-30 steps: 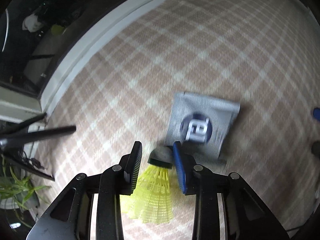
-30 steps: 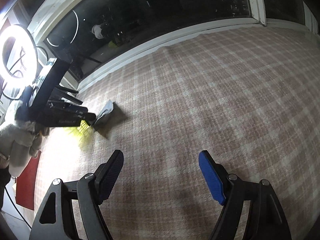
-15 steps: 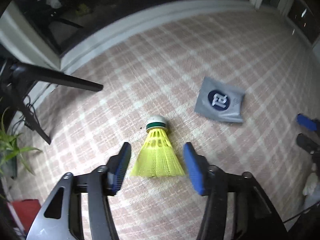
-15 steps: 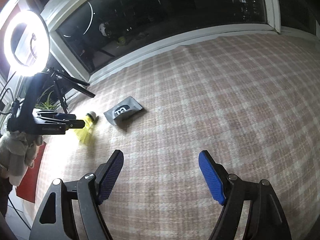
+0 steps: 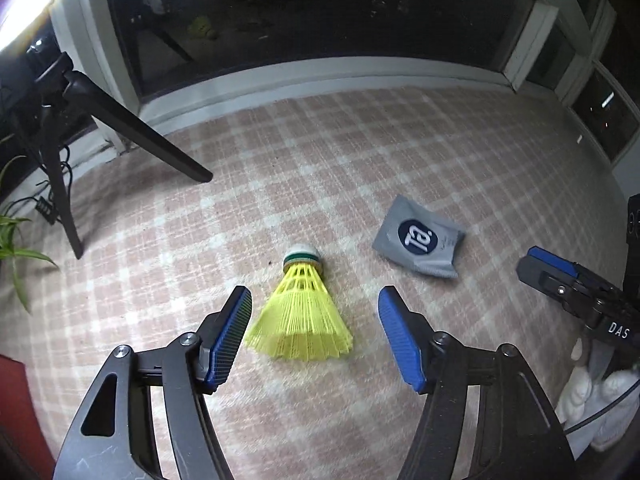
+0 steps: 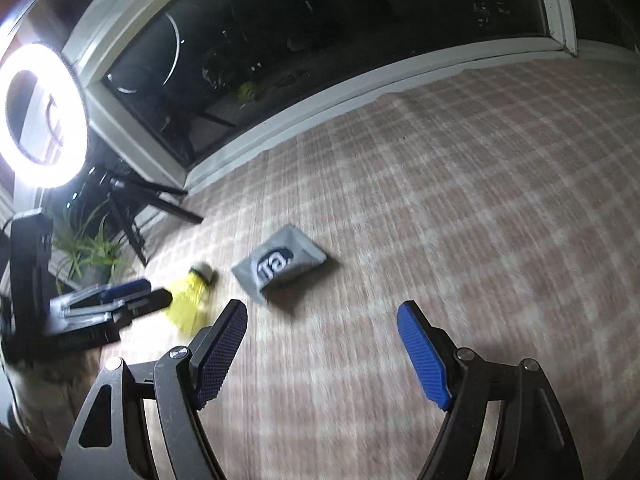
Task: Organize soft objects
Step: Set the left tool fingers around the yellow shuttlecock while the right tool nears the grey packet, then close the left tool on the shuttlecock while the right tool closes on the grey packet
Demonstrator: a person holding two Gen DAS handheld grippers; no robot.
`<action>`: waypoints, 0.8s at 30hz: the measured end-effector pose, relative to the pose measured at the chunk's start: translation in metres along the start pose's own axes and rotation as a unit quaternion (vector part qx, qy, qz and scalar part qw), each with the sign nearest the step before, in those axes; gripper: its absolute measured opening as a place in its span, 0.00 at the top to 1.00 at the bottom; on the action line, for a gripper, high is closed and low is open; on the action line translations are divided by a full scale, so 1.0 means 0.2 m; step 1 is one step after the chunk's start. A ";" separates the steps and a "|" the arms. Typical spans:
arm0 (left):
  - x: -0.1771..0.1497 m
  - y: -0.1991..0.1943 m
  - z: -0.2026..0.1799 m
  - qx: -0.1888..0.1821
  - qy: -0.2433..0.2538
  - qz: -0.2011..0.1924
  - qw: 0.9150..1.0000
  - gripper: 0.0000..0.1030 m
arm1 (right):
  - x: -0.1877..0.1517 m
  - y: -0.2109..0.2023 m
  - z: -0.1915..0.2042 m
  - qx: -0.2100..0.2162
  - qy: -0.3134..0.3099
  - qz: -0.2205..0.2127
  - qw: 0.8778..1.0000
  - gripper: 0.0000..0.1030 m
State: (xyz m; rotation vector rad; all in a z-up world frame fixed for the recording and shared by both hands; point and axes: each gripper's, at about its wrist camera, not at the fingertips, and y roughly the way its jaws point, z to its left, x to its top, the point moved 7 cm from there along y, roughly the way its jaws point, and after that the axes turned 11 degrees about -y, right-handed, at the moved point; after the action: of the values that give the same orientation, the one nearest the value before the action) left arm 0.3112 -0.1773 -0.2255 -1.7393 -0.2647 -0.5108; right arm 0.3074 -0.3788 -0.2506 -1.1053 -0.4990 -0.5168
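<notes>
A yellow shuttlecock (image 5: 300, 312) with a white cork tip lies on the plaid cloth, tip pointing away. My left gripper (image 5: 316, 320) is open and empty, its jaws either side of the skirt, not touching it. A grey pouch (image 5: 418, 242) with a dark round logo lies to the right of the shuttlecock. My right gripper (image 6: 322, 330) is open and empty, above the cloth in front of the pouch (image 6: 280, 266). The shuttlecock (image 6: 190, 294) shows blurred at the left of the right wrist view, next to the left gripper (image 6: 136, 294). The right gripper also shows in the left wrist view (image 5: 548, 266).
Pink plaid cloth (image 5: 360, 168) covers the surface up to a white window sill (image 5: 320, 76). A black tripod leg (image 5: 136, 132) stands on the cloth at the left. A ring light (image 6: 40, 116) and a green plant (image 6: 84, 252) stand at the left edge.
My left gripper let go of the shuttlecock, opened and drew back from it and the pouch. My right gripper moved closer to the pouch.
</notes>
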 end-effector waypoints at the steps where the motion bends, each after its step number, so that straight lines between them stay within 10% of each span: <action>1: 0.01 0.01 0.00 0.001 -0.002 -0.006 1.000 0.37 | 0.02 0.03 0.00 0.000 0.003 0.001 1.000 0.28; 24: 0.02 0.19 0.07 0.004 -0.016 -0.052 0.999 0.40 | 0.14 0.38 0.15 0.002 0.020 0.032 0.999 0.29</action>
State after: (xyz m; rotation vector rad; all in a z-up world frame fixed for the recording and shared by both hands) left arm 0.3337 -0.1732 -0.2582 -1.7331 -0.3802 -0.5570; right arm 0.3725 -0.3289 -0.2749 -1.1007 -0.4280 -0.4815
